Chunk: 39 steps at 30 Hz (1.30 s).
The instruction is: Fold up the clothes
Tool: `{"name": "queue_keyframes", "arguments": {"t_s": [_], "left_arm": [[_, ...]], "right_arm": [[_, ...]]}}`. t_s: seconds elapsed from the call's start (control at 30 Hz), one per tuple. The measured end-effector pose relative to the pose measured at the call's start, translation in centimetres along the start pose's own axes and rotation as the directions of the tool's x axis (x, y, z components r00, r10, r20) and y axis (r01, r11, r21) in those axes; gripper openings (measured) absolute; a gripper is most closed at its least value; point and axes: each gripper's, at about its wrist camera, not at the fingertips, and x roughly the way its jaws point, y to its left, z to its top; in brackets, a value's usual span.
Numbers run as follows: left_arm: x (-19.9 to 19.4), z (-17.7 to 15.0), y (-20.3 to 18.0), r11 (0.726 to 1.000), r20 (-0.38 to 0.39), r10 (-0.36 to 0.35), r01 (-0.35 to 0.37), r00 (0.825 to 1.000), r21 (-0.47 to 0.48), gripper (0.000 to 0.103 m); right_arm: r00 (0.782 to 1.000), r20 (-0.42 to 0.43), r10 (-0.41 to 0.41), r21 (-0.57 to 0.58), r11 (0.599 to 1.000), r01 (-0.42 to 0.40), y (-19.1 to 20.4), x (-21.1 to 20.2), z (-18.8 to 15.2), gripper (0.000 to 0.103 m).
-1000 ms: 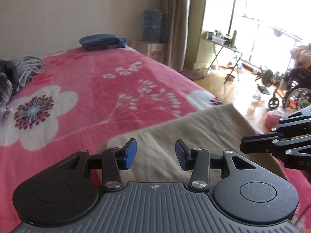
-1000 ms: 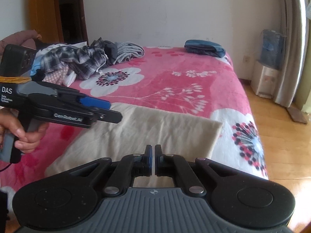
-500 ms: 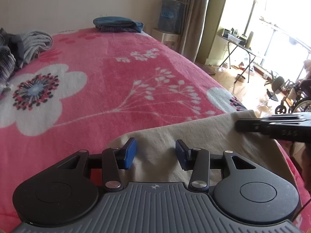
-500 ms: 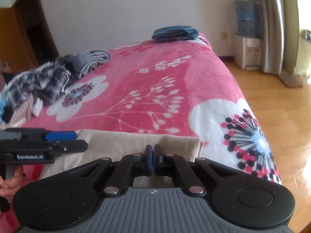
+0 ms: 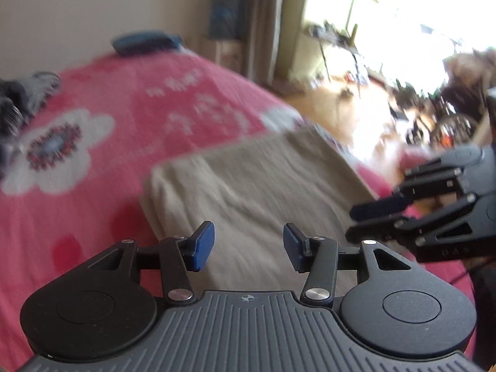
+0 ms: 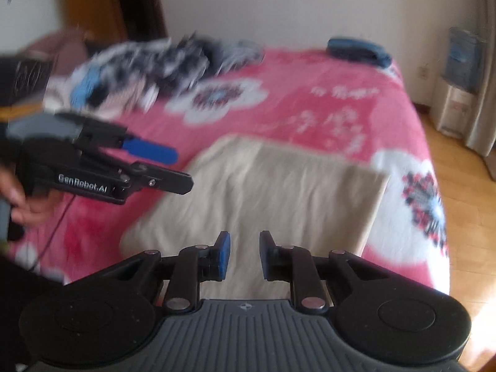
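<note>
Left wrist view: left hand-held gripper [image 5: 248, 246] has its blue pads wide apart w/ nothing between them, held above the near end of a beige cloth [image 5: 257, 179]. The cloth lies flat as a rough rectangle on a pink flowered blanket [image 5: 161, 99] covering the bed, near the bed's front edge. The right hand-held gripper [image 5: 376, 215] comes in from the right side, over the cloth's right edge, fingers a bit apart, nothing in them as far as the blur allows. A folded blue item [image 5: 142, 42] sits at the far end of the bed; dark & grey clothes [image 5: 21, 99] at the left edge. Whole pic is motion-blurred. Right wrist view: right hand-held gripper [image 6: 243, 257] is parted w/ a clear gap, empty, over the cloth's [image 6: 266, 198] near edge. Left hand-held gripper [image 6: 167, 167] shows side-on at left, over the blanket [image 6: 325, 105] just beside the cloth's left edge, fingers spread, nothing gripped; person's hand [image 6: 21, 198] holds its handle. A pile of mixed clothes [image 6: 148, 71] lies at the far left of the bed, the blue item [image 6: 359, 51] at far right by the wall.
</note>
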Motion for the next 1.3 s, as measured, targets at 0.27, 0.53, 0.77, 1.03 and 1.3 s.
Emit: {"name": "queue_keyframes", "arguments": {"t_s": [0.27,0.53,0.77,1.03,1.3], "left_arm": [[2.4,-2.7,-2.9,0.988,-0.078,0.066,-0.054,0.995,0.142,0.061],[2.2,-2.8,-3.2,0.99,-0.089,0.066,-0.054,0.994,0.129,0.066],[2.2,-2.7,-3.1,0.995,-0.099,0.05,-0.04,0.994,0.094,0.069],[2.1,-2.5,-2.9,0.997,-0.103,0.035,-0.028,0.994,0.067,0.071],[1.8,-2.2,-2.0,1.0,-0.095,-0.012,0.01,0.995,-0.013,0.076]], "right_arm": [[0.99,-0.117,-0.082,0.043,0.995,0.088,1.2,1.9,-3.5,0.022],[0.99,-0.102,-0.095,0.072,0.992,0.102,1.6,2.3,-3.6,0.029],[0.991,-0.096,-0.09,0.083,0.992,0.098,1.5,1.8,-3.6,0.033],[0.992,-0.091,-0.083,0.089,0.992,0.091,1.5,1.7,-3.6,0.035],[0.993,-0.09,-0.079,0.09,0.992,0.087,1.7,1.6,-3.4,0.039]]}}
